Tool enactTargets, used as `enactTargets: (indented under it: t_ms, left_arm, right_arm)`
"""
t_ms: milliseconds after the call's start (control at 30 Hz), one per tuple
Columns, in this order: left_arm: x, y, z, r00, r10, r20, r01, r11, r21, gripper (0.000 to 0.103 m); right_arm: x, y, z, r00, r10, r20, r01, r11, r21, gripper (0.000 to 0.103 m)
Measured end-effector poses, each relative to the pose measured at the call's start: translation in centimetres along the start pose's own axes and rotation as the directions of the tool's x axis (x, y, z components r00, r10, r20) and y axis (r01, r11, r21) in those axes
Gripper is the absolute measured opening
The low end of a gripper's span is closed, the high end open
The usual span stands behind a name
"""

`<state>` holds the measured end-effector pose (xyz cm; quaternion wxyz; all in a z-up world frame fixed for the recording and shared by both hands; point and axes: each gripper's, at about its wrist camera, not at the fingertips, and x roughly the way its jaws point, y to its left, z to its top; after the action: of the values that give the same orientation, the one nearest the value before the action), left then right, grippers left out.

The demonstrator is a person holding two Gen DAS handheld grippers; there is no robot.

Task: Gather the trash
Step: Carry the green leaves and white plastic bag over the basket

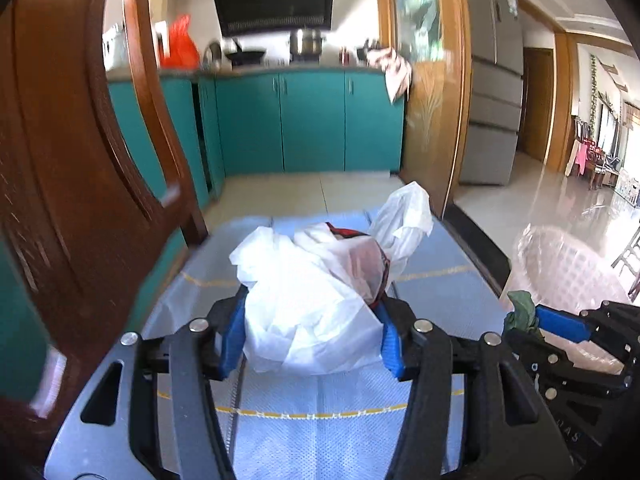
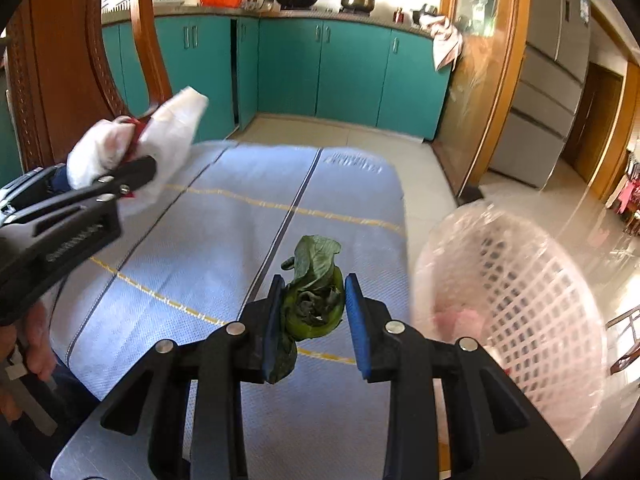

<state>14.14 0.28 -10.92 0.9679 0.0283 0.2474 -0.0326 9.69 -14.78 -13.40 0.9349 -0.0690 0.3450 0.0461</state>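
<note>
My left gripper (image 1: 312, 332) is shut on a crumpled white plastic bag (image 1: 316, 292) with something red inside, held above the blue mat (image 1: 320, 420). The bag also shows in the right wrist view (image 2: 132, 148) at the left. My right gripper (image 2: 314, 312) is shut on a bunch of wilted green leaves (image 2: 314, 280), held above the mat (image 2: 224, 220). It shows at the right of the left wrist view (image 1: 528, 320), with the leaves (image 1: 520, 312) in it. A white mesh basket lined with clear plastic (image 2: 516, 300) stands just right of the right gripper, beyond the mat's edge.
A brown wooden chair (image 1: 80, 160) stands close on the left. Teal kitchen cabinets (image 2: 340, 68) run along the back, with pots on the counter. A wooden door frame (image 1: 444, 100) and a grey fridge (image 1: 496, 80) stand at the right.
</note>
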Motion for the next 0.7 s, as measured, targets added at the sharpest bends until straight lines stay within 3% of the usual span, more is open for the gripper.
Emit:
enactTargets:
  t_ms: [400,700]
  left_arm:
    - [-8.4,-2.8,3.0,0.994,-0.022,0.104,0.020,1.000,0.022,0.057]
    - [-13.3,-3.6,3.8,0.989,0.001,0.148,-0.004,1.000,0.021,0.057]
  right_arm:
    - [-8.8,-2.6,1.7,0.983,-0.018,0.180,0.007,0.998,0.060,0.031]
    - [-12.9,-2.6,1.7,0.966,0.011,0.258,-0.027,0.998,0.056,0.031]
